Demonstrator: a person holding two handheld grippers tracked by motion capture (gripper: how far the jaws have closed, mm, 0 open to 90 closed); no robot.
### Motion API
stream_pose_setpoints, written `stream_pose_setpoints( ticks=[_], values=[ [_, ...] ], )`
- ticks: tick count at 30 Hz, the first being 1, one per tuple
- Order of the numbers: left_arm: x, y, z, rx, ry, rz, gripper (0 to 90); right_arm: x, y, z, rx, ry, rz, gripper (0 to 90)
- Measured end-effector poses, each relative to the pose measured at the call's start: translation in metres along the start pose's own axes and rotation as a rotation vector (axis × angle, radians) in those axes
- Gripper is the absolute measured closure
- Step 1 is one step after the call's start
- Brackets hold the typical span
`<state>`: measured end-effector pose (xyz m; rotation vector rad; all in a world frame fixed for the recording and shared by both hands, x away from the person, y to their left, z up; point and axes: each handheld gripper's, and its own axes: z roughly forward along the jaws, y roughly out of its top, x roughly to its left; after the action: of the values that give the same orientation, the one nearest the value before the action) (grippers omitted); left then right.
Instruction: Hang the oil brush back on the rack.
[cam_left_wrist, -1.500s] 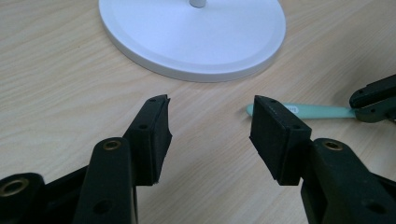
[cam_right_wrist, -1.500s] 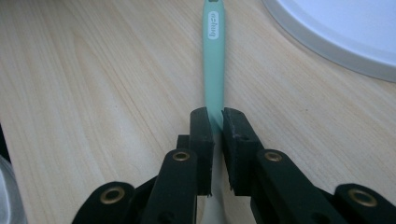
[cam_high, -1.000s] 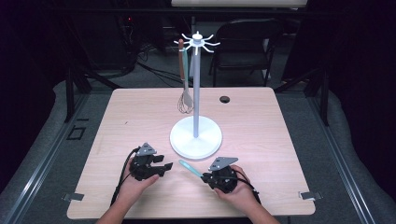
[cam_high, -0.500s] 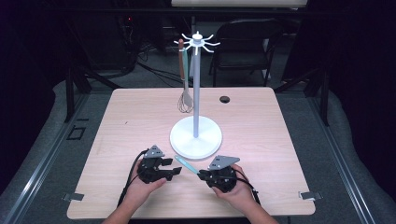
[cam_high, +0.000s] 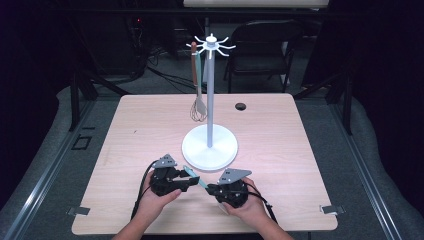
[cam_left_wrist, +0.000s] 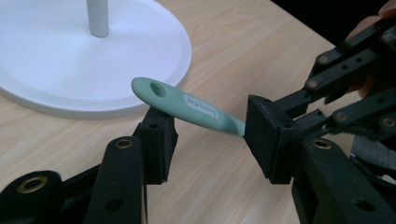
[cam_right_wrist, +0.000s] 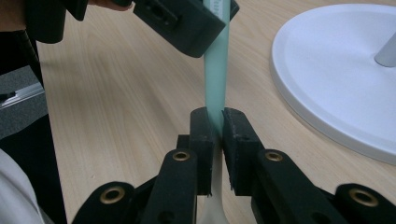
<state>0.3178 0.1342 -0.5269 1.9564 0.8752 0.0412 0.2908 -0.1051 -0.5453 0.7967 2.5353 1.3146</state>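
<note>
While the green utensil is what everything hinges on, here's how it sits right now:

utensil: a mint-green utensil (cam_high: 192, 174) with a hanging hole at its tip, held up off the table between the two grippers, near the table's front edge and just in front of the white stand's base.

long axis: in the high view it runs from about 10 o'clock (hole end) down to 4 o'clock (the end that's gripped). So the free end points up-left, toward the left gripper.

right gripper (cam_right_wrist: 215, 122): clamped tight on the utensil's shaft, both pads pressed flat against it. This one is carrying it.

left gripper (cam_left_wrist: 208, 133): jaws spread apart, one on each side of the hole end of the handle (cam_left_wrist: 187, 105). One pad looks like it's touching or nearly touching the handle from below, the other stands clear. Not squeezing yet, I'd say.

nearer hand: the left, for the hole end. Looks to me like a handover setup.

stand (cam_high: 209, 148): white round base at roughly 12 o'clock from the utensil, pole rising to a ring of hooks (cam_high: 211, 43).

already hanging: a whisk (cam_high: 198, 108) and a brown-handled tool on the hooks' 9 o'clock side.

table (cam_high: 280, 150): light wood.
</note>
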Motion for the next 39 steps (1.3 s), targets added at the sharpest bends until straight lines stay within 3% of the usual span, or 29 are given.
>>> stream_pose_setpoints(
  ticks=[6, 14, 19, 35, 39],
  values=[
    [-0.003, -0.001, 0.005, 0.009, 0.021, 0.01, 58.7, 0.0, 0.0, 0.003, 0.008, 0.003, 0.002, 82.0],
    [-0.002, -0.001, 0.006, 0.008, 0.014, 0.016, 59.6, -0.003, -0.007, 0.001, 0.036, -0.001, 0.026, 75.6],
    [-0.002, 0.001, 0.008, 0.008, 0.01, 0.024, 59.7, -0.004, -0.015, 0.0, 0.087, 0.0, 0.034, 76.5],
    [-0.004, 0.002, 0.007, 0.003, 0.015, 0.028, 58.8, -0.001, -0.016, 0.004, 0.102, 0.0, 0.039, 82.5],
    [-0.004, 0.002, 0.005, -0.011, 0.014, 0.024, 56.0, 0.0, -0.014, 0.003, 0.08, -0.011, 0.04, 82.7]
  ],
)
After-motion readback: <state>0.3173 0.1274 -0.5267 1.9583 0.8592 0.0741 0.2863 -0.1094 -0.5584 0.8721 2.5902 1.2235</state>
